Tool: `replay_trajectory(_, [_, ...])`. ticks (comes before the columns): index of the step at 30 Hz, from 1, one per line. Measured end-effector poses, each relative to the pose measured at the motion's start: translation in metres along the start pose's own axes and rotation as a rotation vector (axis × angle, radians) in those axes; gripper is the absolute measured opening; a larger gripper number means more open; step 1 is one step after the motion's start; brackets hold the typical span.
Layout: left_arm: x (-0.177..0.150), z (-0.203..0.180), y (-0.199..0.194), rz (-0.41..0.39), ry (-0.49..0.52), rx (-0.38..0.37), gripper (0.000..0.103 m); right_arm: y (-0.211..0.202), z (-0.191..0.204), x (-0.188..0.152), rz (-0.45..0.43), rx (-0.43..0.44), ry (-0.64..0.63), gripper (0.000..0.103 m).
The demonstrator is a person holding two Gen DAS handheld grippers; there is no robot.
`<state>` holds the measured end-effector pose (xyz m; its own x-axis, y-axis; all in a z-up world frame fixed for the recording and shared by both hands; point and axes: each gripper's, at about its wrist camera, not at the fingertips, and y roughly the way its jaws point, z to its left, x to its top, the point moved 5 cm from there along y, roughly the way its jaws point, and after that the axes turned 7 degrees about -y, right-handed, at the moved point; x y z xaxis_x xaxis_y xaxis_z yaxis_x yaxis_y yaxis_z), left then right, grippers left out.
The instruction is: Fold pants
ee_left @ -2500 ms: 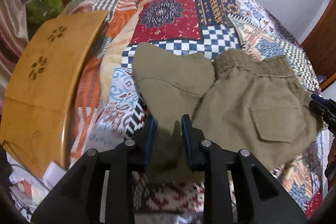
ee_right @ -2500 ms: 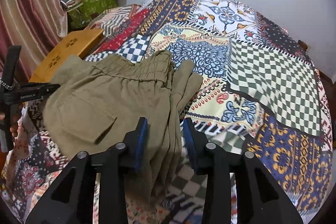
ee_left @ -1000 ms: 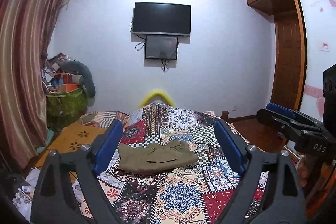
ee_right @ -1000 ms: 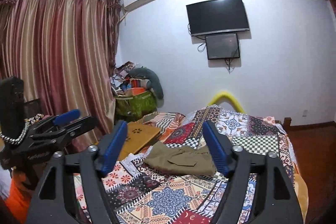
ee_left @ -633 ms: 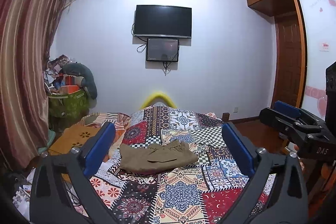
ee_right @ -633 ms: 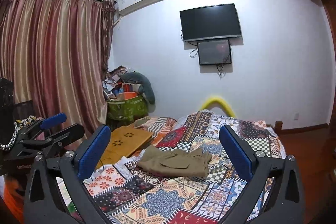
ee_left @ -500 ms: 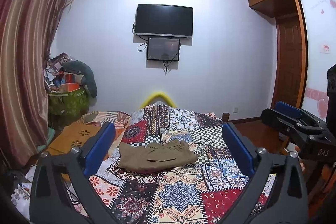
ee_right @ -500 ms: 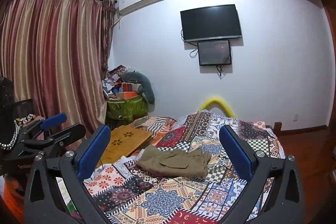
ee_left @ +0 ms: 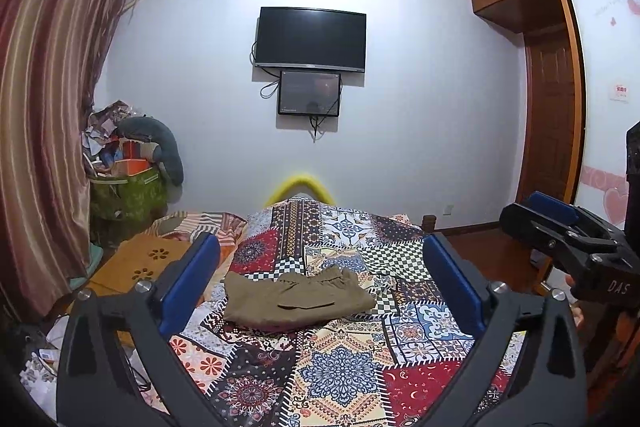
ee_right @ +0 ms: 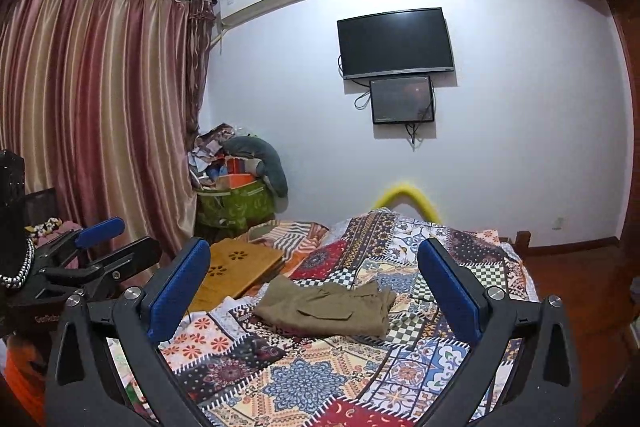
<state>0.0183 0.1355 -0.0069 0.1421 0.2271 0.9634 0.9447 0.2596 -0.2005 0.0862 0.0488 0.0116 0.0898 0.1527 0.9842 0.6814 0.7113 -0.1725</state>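
The khaki pants [ee_left: 298,297] lie folded in a compact bundle on the patchwork bedspread [ee_left: 348,367], well ahead of both grippers; they also show in the right wrist view [ee_right: 328,307]. My left gripper [ee_left: 320,287] is wide open and empty, held back from the bed and level. My right gripper [ee_right: 320,283] is wide open and empty too. The right gripper also shows at the right edge of the left wrist view [ee_left: 568,247], and the left gripper at the left edge of the right wrist view [ee_right: 96,255].
A wooden lap table [ee_right: 236,267] lies on the bed's left side. A green bag piled with clutter [ee_right: 236,203] stands in the corner by the striped curtain [ee_right: 100,115]. A TV [ee_left: 310,39] hangs on the far wall. A wooden door [ee_left: 548,131] is at right.
Both grippers let go of the pants, opened wide and pulled back and up from the bed. Over the last half second hardly anything has moved.
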Motion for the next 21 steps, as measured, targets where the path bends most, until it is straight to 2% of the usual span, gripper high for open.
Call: replay_trajectory(21, [-0.0003, -0.0046, 0.0042, 0.012, 0.016, -0.024, 0.103, -0.0019, -0.0063, -0.0025, 0.017, -0.018, 0.014, 0.103])
